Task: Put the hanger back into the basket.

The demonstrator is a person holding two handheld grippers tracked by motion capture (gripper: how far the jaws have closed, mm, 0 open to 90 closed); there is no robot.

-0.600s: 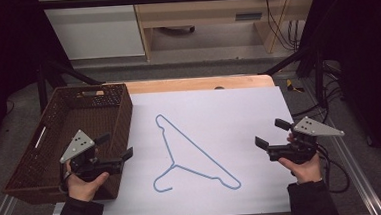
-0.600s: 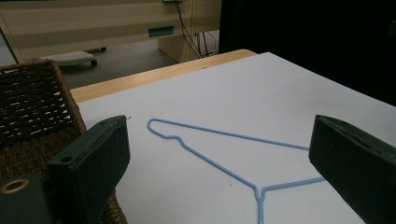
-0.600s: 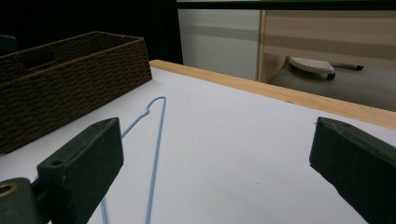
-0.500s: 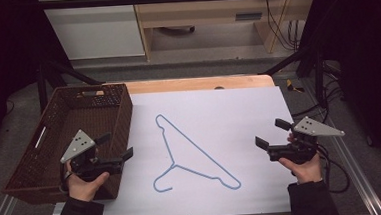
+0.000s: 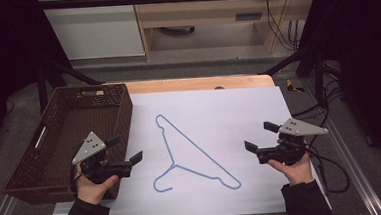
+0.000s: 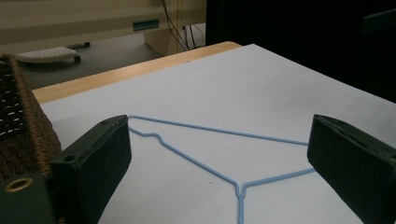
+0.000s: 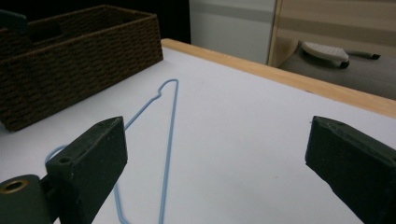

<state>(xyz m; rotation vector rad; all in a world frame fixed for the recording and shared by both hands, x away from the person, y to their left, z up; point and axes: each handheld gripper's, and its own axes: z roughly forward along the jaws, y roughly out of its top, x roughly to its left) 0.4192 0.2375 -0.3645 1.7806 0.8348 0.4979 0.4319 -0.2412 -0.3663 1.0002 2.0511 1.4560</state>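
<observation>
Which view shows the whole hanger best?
The high view: the hanger lies whole on the white sheet, hook to both corners. The left gripper view cuts off its hook; the right gripper view gives one corner and two wires.

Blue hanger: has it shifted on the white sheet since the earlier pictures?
No. The blue hanger lies in the same spot, its hook toward the person and its far corner level with the wicker basket.

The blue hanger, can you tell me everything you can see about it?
The blue hanger is a thin, light blue wire clothes hanger, bent into a triangle with a small hook at one end. It lies flat on the white tabletop, near the middle, with its hook toward the person and its long bar slanting. Nothing touches it except the table. It lies between the two open grippers, and a brown wicker basket stands to its left, apart from it.
</observation>
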